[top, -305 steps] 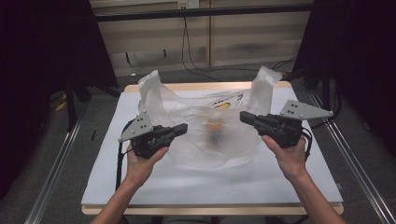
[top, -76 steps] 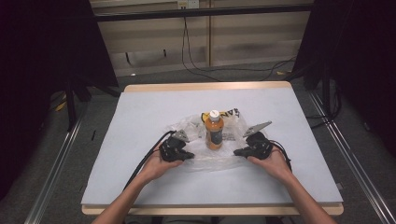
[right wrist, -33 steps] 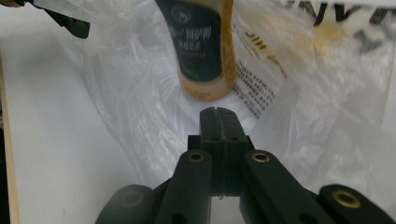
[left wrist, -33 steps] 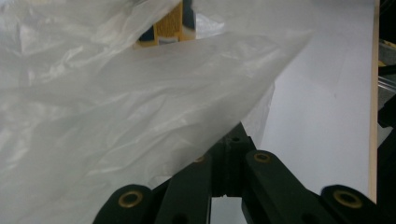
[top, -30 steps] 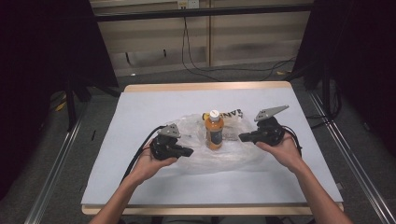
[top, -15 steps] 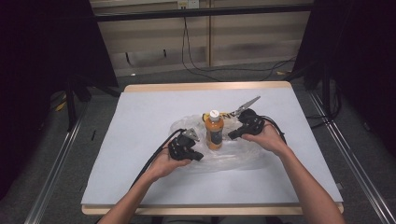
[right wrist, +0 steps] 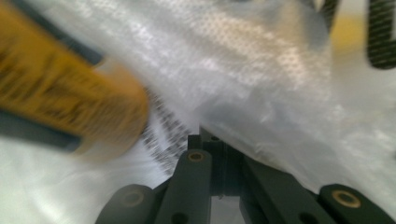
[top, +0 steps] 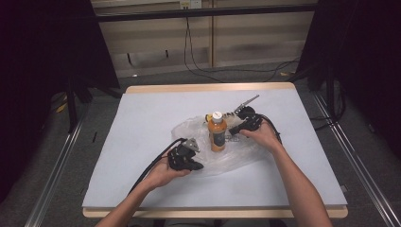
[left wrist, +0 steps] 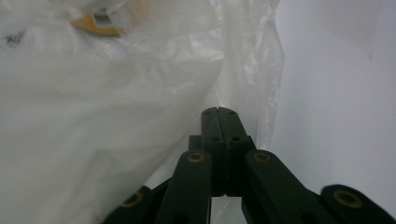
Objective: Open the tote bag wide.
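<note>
An orange bottle (top: pixel 217 133) with a white cap stands upright on the table, and a clear plastic bag (top: pixel 236 151) lies crumpled flat around its base. My left gripper (top: pixel 197 165) rests low at the bag's front left edge. In the left gripper view its jaws (left wrist: pixel 218 112) are shut, and a fold of the bag (left wrist: pixel 93 116) runs into the tips, with the bottle's base (left wrist: pixel 93 23) beyond. My right gripper (top: pixel 232 129) lies just right of the bottle. In the right gripper view the bag film (right wrist: pixel 261 70) drapes over its shut tips (right wrist: pixel 217 137), and the bottle (right wrist: pixel 60 107) looms blurred at the left.
The white table top (top: pixel 142 118) has a wooden edge at the back. Black cables (top: pixel 198 61) lie on the floor behind the table. A metal rail (top: pixel 52 189) runs beside the left edge. Each gripper trails a cable across the table.
My right gripper has swung left and down from the bag's right side to right beside the bottle. The left gripper has moved right and lower along the bag's front edge.
</note>
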`<state>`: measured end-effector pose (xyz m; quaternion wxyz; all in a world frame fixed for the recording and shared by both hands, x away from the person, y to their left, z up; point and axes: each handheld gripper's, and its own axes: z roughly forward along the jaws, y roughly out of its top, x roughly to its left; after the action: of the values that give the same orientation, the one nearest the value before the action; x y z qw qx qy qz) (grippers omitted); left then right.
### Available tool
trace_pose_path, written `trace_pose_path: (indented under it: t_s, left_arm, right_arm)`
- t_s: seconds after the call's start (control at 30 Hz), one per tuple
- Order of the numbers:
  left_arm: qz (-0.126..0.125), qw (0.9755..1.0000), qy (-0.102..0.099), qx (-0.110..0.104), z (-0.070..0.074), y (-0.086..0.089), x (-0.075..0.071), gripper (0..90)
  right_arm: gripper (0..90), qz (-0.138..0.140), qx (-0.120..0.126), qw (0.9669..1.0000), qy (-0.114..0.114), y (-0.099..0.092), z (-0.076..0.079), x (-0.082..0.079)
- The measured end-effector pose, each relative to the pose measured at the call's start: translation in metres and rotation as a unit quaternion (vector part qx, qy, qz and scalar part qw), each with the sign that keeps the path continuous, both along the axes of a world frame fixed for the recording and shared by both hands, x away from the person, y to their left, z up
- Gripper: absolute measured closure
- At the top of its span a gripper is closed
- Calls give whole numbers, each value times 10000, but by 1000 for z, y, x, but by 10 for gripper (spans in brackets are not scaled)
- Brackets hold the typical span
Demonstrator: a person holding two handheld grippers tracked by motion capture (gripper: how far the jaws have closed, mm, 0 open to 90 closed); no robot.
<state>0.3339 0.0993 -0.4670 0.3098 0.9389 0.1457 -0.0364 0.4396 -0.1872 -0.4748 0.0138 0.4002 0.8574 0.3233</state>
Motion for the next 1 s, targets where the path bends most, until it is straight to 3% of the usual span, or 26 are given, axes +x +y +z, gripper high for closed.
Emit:
trace_pose_path:
  t_s: [0.07, 0.1, 0.13, 0.2, 0.27, 0.43, 0.53, 0.63, 0.83, 1.0]
  left_arm:
    - [-32, 10000, 15, 15, 0, 3, -3, 900]
    - [-28, 10000, 40, -85, -1, 4, -5, 900]
    - [-87, 10000, -10, 17, 0, 4, -7, 900]
    - [-120, 9999, -17, -3, 0, 6, -12, 900]
    - [-218, 9997, 71, -40, 0, 8, -15, 900]
    - [-153, 9998, 60, -57, 0, 9, -19, 900]
    - [-132, 9999, 21, -90, 0, 9, -15, 900]
    - [-66, 9996, 16, -266, 7, 7, -11, 900]
    - [-20, 9978, -214, -634, 35, 4, -10, 900]
    - [57, 9956, -338, -873, 54, 3, -1, 900]
  right_arm:
    - [900, -163, 38, 9998, -90, -4, -2, 5]
    - [900, -251, 48, 9996, -133, -6, -2, 8]
    - [900, -350, 96, 9992, -154, -8, -3, 10]
    - [900, -548, 113, 9982, -223, -13, -5, 13]
    - [900, -741, 73, 9967, -317, -17, -5, 16]
    - [900, -1264, -132, 9912, -357, -24, -3, 18]
    - [900, -1121, -219, 9926, -403, -23, -2, 16]
    - [900, -913, -114, 9951, -371, -21, 2, 11]
    - [900, -548, 72, 9961, -693, -11, 24, -5]
    - [900, -375, 124, 9960, -805, -9, 39, -18]
